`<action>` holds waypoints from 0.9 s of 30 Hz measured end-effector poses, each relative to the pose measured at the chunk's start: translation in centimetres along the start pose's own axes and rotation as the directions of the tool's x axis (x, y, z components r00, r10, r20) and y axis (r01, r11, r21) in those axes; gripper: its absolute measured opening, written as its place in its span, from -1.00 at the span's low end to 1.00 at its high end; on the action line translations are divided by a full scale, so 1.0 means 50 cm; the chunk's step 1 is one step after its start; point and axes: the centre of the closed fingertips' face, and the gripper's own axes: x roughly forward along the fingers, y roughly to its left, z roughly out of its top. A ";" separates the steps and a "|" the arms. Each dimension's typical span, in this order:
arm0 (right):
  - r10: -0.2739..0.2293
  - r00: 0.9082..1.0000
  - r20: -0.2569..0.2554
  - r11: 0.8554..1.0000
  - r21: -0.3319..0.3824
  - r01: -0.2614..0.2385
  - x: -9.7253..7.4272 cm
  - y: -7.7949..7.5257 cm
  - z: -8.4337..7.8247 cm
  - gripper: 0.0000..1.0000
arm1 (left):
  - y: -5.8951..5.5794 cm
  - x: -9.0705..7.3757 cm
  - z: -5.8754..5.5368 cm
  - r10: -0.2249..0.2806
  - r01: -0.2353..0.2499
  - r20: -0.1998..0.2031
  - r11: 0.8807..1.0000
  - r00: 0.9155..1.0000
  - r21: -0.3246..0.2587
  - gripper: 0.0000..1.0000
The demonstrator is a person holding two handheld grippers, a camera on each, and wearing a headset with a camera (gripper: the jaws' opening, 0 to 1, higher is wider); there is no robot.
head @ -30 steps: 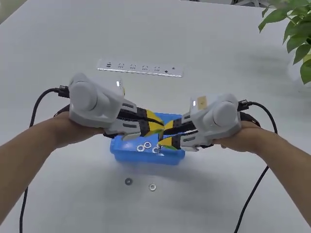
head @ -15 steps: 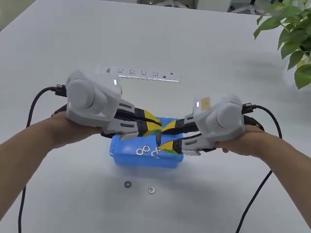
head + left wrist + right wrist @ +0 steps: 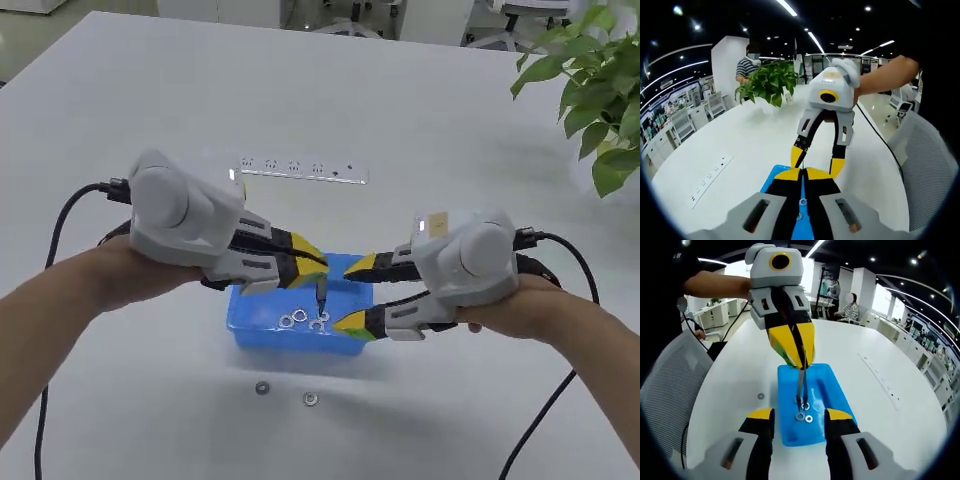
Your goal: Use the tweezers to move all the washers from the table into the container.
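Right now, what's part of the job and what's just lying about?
Job: tweezers, left claw gripping them, container, binned washers, loose washers.
Lying about: power strip, plant.

Five washers [image 3: 262, 387], one container [image 3: 290, 345], one tweezers [image 3: 321, 295]

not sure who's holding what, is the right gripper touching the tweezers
Apart. The right gripper view shows the right gripper open, its jaws spread either side of the tweezers, with the blue container showing in both gaps.
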 end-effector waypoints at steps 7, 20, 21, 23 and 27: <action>-0.028 1.000 -0.011 0.999 0.033 0.028 -0.021 0.012 -0.009 0.03 | -0.008 -0.012 0.012 0.011 -0.011 0.000 1.000 1.000 0.010 -0.90; -0.077 0.997 -0.015 0.992 0.097 0.078 -0.053 0.031 -0.023 0.38 | -0.023 -0.038 0.033 0.026 -0.026 0.009 1.000 1.000 0.011 -0.90; -0.083 0.996 -0.015 0.991 0.101 0.085 -0.055 0.032 -0.024 0.41 | -0.024 -0.040 0.035 0.028 -0.028 0.011 1.000 1.000 0.012 -0.90; -0.090 0.996 -0.017 0.990 0.105 0.091 -0.058 0.034 -0.027 0.47 | -0.026 -0.044 0.037 0.027 -0.028 0.013 1.000 1.000 0.009 -0.90; -0.105 0.994 -0.019 0.988 0.115 0.106 -0.066 0.033 -0.034 0.62 | -0.033 -0.048 0.039 0.027 -0.027 0.010 1.000 1.000 0.009 -0.90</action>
